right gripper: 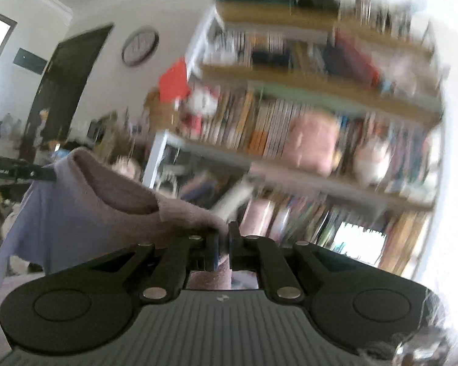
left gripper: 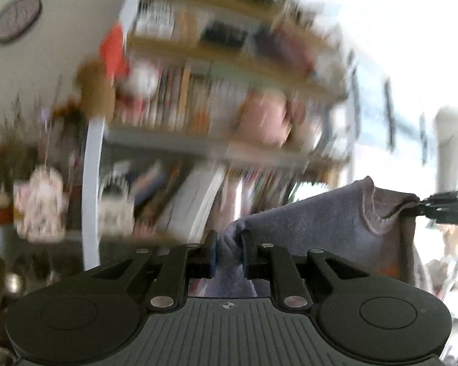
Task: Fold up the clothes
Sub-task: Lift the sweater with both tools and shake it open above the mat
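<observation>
A lavender fleece garment [left gripper: 320,213] hangs in the air, stretched between my two grippers. My left gripper [left gripper: 229,253] is shut on one corner of it. My right gripper [right gripper: 223,248] is shut on the other corner of the garment [right gripper: 107,210]. In the left wrist view the right gripper [left gripper: 418,206] shows at the right edge, pinching the cloth. In the right wrist view the left gripper [right gripper: 50,175] shows at the left edge, pinching it. The cloth sags between them. Both views are motion-blurred.
A tall bookshelf [left gripper: 216,97] full of books fills the background and also shows in the right wrist view [right gripper: 305,116]. A round wall clock [right gripper: 139,45] hangs beside a dark doorway [right gripper: 64,91]. A bright window [left gripper: 412,76] is at right.
</observation>
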A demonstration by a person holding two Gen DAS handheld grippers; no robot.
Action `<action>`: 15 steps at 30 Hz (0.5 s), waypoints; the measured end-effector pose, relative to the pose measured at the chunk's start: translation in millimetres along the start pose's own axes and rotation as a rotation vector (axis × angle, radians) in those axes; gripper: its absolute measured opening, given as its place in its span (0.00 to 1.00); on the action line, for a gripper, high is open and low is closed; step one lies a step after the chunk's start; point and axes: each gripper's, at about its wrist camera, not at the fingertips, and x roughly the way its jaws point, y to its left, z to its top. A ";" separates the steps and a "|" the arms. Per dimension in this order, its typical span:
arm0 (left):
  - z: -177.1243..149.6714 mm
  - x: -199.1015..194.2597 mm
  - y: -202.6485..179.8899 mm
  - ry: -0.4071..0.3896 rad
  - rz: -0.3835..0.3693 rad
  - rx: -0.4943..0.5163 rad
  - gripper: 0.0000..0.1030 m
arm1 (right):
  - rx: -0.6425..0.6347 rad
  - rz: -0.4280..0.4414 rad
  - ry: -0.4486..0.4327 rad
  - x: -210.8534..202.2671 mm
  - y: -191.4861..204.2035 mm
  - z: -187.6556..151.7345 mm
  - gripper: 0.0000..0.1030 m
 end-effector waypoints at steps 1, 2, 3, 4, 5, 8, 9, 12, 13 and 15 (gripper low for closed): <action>-22.7 38.3 7.3 0.112 0.021 0.006 0.16 | 0.015 0.023 0.095 33.9 -5.6 -20.2 0.06; -47.6 71.6 13.2 0.210 0.059 0.010 0.18 | 0.031 0.046 0.195 69.7 -12.0 -41.9 0.06; -72.6 104.0 18.9 0.306 0.100 0.013 0.19 | 0.046 0.069 0.295 105.5 -18.3 -63.6 0.06; -95.2 128.7 21.9 0.386 0.148 0.023 0.19 | 0.066 0.084 0.386 139.6 -19.7 -92.4 0.06; -117.5 152.5 24.6 0.463 0.198 0.034 0.19 | 0.075 0.089 0.472 173.0 -18.1 -124.2 0.06; -167.5 195.1 28.7 0.659 0.326 0.068 0.25 | 0.012 0.016 0.676 250.3 -1.3 -207.4 0.16; -175.6 194.5 26.9 0.680 0.349 0.081 0.26 | -0.024 -0.023 0.720 262.9 4.7 -223.5 0.19; -188.2 172.9 17.5 0.687 0.356 0.101 0.51 | -0.046 -0.019 0.714 254.3 18.1 -240.9 0.37; -188.3 160.0 14.1 0.678 0.341 0.088 0.58 | -0.022 0.019 0.700 244.3 22.1 -242.9 0.45; -187.1 133.9 4.8 0.666 0.281 0.056 0.64 | -0.003 0.095 0.693 220.4 33.4 -244.4 0.45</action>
